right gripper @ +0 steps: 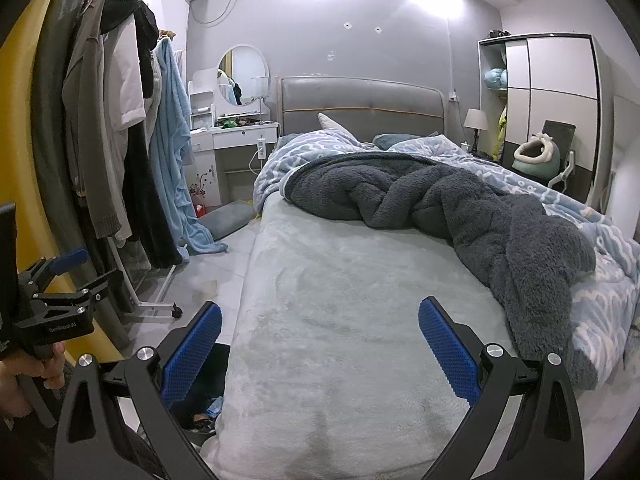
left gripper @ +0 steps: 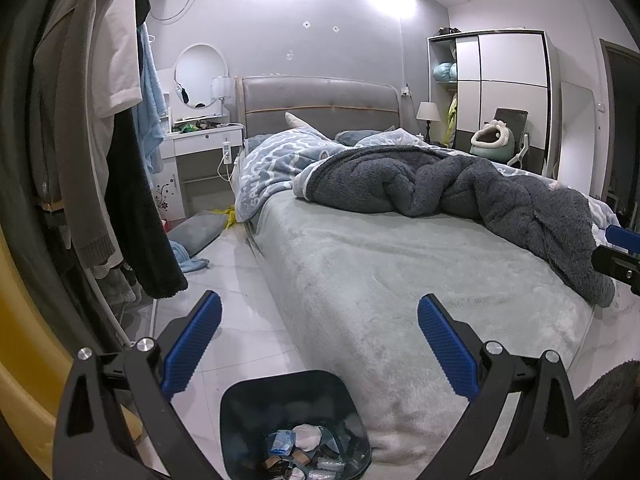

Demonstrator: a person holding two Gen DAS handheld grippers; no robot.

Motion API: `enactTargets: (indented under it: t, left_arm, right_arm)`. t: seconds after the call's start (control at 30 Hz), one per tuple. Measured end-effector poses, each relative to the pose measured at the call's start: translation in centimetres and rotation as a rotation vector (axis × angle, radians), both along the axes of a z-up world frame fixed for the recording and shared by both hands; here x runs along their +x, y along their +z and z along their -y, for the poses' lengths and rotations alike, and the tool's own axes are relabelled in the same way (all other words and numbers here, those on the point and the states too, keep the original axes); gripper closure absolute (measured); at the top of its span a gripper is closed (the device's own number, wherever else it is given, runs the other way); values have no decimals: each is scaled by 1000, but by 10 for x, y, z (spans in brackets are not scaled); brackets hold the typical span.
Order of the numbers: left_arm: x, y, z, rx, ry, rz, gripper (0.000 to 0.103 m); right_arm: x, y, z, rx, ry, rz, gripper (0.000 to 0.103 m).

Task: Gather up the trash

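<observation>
Left gripper (left gripper: 319, 340): jaws spread wide, nothing between the blue pads, hanging at the bottom of the left wrist view over the foot of the bed.
Trash bin (left gripper: 296, 420): dark, open-topped, bottom centre of the left wrist view, on the floor tight against the bed's corner.
Trash (left gripper: 306, 438): wrappers and crumpled paper lying in the bin's bottom; what each piece is, hard to say.
Right gripper (right gripper: 320, 340): jaws wide too, empty, above the grey-green sheet.
Bed (right gripper: 340, 280): fills the middle of both views, dark fleece blanket (right gripper: 460, 208) bunched toward the right.
Clothes rack (right gripper: 120, 140): left side, loaded with garments.
Hand (right gripper: 28, 376): lower left edge of the right wrist view, gripping the left tool's handle.
</observation>
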State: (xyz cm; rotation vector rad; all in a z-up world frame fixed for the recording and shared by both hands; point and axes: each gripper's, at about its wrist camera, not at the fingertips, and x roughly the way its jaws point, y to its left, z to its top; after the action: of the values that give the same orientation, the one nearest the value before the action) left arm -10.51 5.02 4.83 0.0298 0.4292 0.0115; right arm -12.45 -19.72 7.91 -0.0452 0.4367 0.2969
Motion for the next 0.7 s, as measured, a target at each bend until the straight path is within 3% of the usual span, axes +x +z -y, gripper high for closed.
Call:
enactTargets:
  t: [0.7]
  left_arm:
    - [0, 0, 1, 0, -2, 0, 3]
  right_arm:
    - [-1, 0, 0, -3, -4, 2, 3]
